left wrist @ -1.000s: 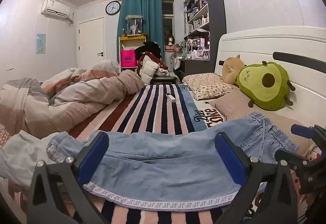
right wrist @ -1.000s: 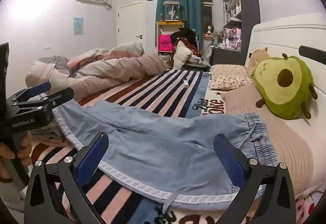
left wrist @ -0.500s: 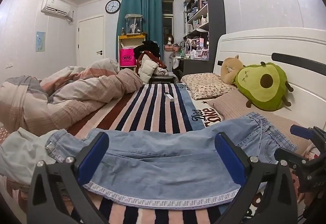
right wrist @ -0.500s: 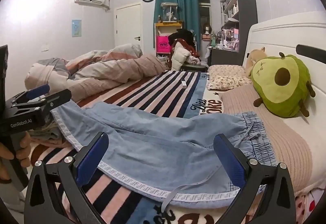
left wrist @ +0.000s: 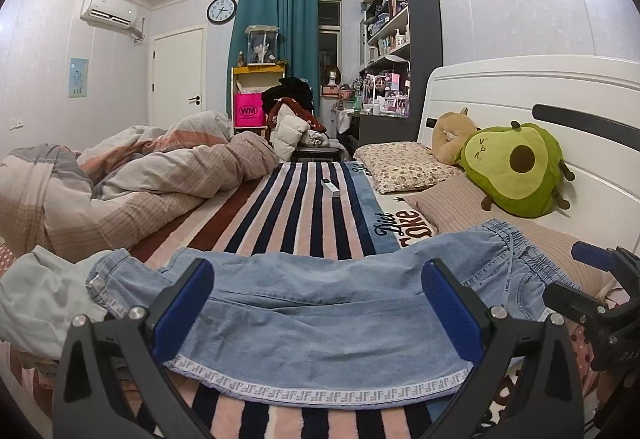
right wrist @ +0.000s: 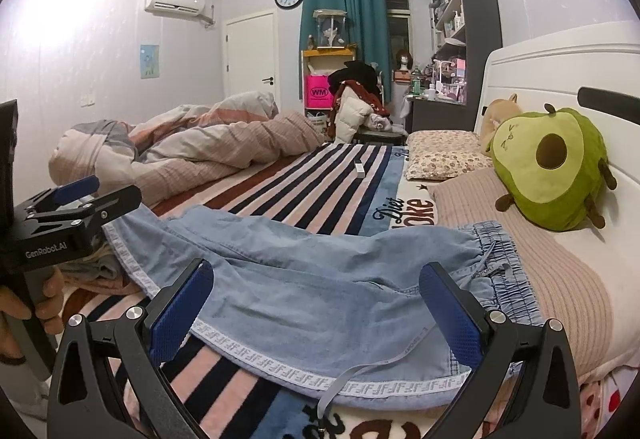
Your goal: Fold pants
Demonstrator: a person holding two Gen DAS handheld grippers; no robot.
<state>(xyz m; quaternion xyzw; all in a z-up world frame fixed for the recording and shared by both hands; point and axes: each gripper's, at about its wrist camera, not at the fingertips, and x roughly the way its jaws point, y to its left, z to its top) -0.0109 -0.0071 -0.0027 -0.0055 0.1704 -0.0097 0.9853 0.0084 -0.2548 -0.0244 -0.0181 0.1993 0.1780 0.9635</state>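
Light blue denim pants (left wrist: 320,315) lie flat across the striped bed blanket, waistband to the right (left wrist: 516,251), leg hems to the left, a white patterned stripe along the near edge. They also show in the right wrist view (right wrist: 320,287). My left gripper (left wrist: 316,303) is open and empty, hovering just short of the pants' middle. My right gripper (right wrist: 316,303) is open and empty near the waist half; its drawstring (right wrist: 352,375) trails toward me. The left gripper also shows in the right wrist view (right wrist: 76,203), held by a hand.
A rumpled striped duvet (left wrist: 132,187) fills the left of the bed. Pillows (left wrist: 404,165) and an avocado plush (left wrist: 516,169) sit by the white headboard. A small white remote (left wrist: 330,188) lies on the blanket. Light clothes (left wrist: 44,299) sit at the left, by the leg hems.
Both views have shifted slightly; the pants lie as before. Both grippers stay open and empty.
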